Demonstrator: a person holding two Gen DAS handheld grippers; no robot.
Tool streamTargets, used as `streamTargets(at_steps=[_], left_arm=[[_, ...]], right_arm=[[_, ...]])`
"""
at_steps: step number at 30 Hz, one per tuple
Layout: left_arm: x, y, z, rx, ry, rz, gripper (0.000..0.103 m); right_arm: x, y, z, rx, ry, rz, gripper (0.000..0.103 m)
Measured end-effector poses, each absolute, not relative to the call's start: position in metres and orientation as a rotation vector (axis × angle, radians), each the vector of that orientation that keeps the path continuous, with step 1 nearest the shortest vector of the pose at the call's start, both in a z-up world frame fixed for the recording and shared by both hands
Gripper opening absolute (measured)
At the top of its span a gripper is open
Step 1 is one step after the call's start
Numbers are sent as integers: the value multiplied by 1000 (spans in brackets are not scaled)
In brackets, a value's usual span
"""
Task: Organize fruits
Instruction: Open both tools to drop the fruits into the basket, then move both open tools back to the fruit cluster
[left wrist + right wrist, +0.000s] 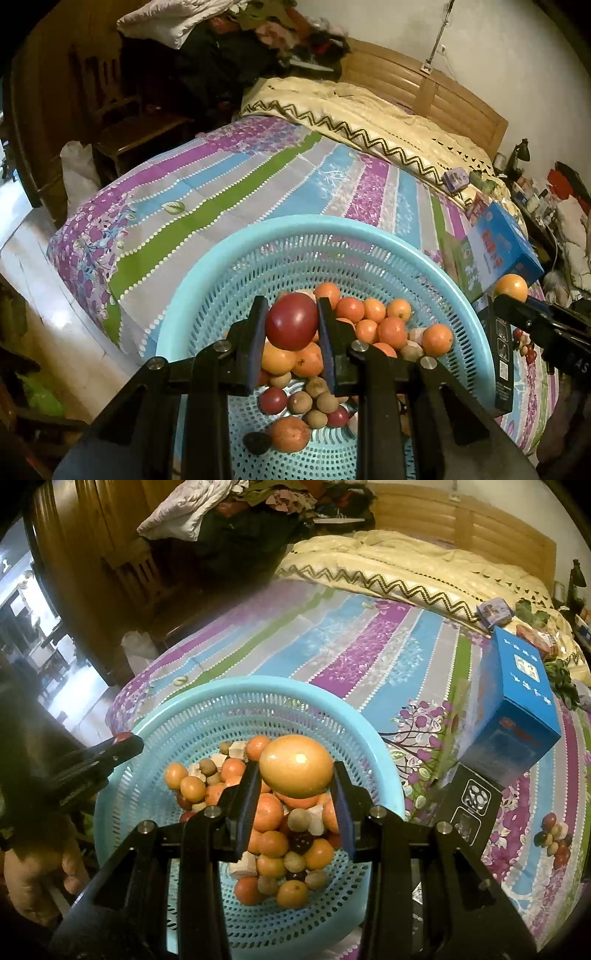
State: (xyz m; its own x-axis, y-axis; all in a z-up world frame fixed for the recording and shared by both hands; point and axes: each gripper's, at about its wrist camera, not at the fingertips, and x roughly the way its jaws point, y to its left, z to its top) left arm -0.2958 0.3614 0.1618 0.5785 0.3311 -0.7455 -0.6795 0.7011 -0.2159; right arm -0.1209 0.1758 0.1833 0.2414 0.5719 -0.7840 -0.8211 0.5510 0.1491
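Striped bedspread (258, 177), wooden headboard (424, 85) — white wall (498, 48)

1. Room's pretty dim overall, warm yellowish indoor light, colours pushed toward orange.
2. Brightest spot is the doorway (33, 627) off to the left. Cold daylight spills in there and it's blown out white.
3. Small glare spot on the orange fruit (296, 766) held up front, and a soft sheen on the red fruit (291, 321).
4. Clothes pile (236, 48) at the back sinks into murky shadow, hardly any detail.
5. Heavy fisheye: the bed (258, 177) bows, corners go black.
6. Blue box (511, 709) looks smeared and the edges go soft; the centre is decently sharp.
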Motion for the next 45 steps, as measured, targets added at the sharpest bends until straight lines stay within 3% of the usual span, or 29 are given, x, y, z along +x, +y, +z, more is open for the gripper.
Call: streamTargets(at_steps=[37,38,39,40,41,42,45], left_arm=[[-289,362,155,-509,766,632,27],[-288,362,154,-508,775,634,36],[-287,362,153,-507,778,634,54],[-287,360,153,-496,772,639,61],[-287,357,154,-483,767,652,67],[-286,357,154,-479,765,654,69],[-284,357,154,-477,768,653,70]], right_arm=[[-119,174,179,-300,930,989,40],[-119,175,177,-300,935,998,40],[-120,176,176,-303,943,1008,41],[-121,175,174,-306,945,1015,45],[-123,175,173,-308,940,1017,56],[-124,174,174,-307,932,1017,64],[-127,172,176,-311,914,1020,66]])
